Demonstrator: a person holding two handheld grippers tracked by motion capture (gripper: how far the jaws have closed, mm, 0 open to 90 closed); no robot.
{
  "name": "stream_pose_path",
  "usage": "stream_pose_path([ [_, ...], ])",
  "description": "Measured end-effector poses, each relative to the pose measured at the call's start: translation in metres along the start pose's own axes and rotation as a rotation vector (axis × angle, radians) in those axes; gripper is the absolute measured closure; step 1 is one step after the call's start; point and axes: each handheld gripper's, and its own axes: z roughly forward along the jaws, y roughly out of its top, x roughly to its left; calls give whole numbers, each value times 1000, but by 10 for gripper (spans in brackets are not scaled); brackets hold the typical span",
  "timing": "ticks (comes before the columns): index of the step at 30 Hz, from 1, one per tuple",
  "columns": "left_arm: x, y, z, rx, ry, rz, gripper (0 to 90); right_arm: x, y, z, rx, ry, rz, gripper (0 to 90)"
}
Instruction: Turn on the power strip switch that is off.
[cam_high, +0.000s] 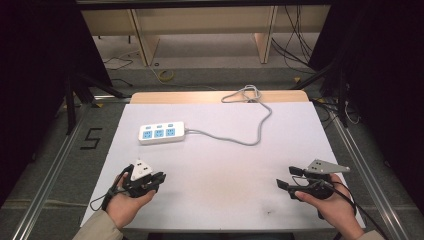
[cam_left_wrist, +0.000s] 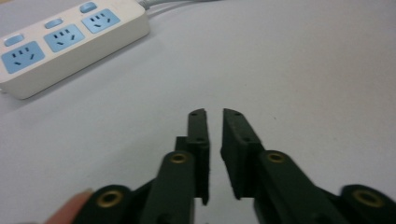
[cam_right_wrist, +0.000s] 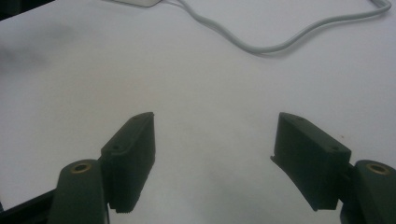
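A white power strip (cam_high: 161, 132) with three blue sockets lies at the back left of the white table sheet (cam_high: 225, 165). Its grey cable (cam_high: 250, 137) curls right and runs off over the far edge. My left gripper (cam_high: 161, 179) rests near the front left, held in a hand. In the left gripper view its jaws (cam_left_wrist: 214, 113) stand shut with only a thin slit and nothing between them, aimed to the right of the power strip (cam_left_wrist: 65, 42). My right gripper (cam_high: 285, 177) sits at the front right, pointing left. Its jaws (cam_right_wrist: 217, 121) stand wide open over bare sheet, the cable (cam_right_wrist: 280, 44) beyond them.
A wooden table edge (cam_high: 215, 96) shows behind the white sheet. Metal frame rails (cam_high: 55, 165) run along both sides. Loose cables (cam_high: 295, 45) lie on the floor behind, under a wooden bench.
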Motion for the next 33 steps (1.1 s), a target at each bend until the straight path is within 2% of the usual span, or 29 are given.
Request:
stream_pose_path([
  [4,-2,5,1,5,26,12,895,0,0,1,4,3,-1,298],
  [14,2,17,12,11,39,0,896,1,1,2,5,2,-3,298],
  [19,7,23,20,19,55,11,896,1,1,3,6,4,-5,298],
  [33,23,36,38,28,87,-8,896,2,1,3,8,5,-4,297],
])
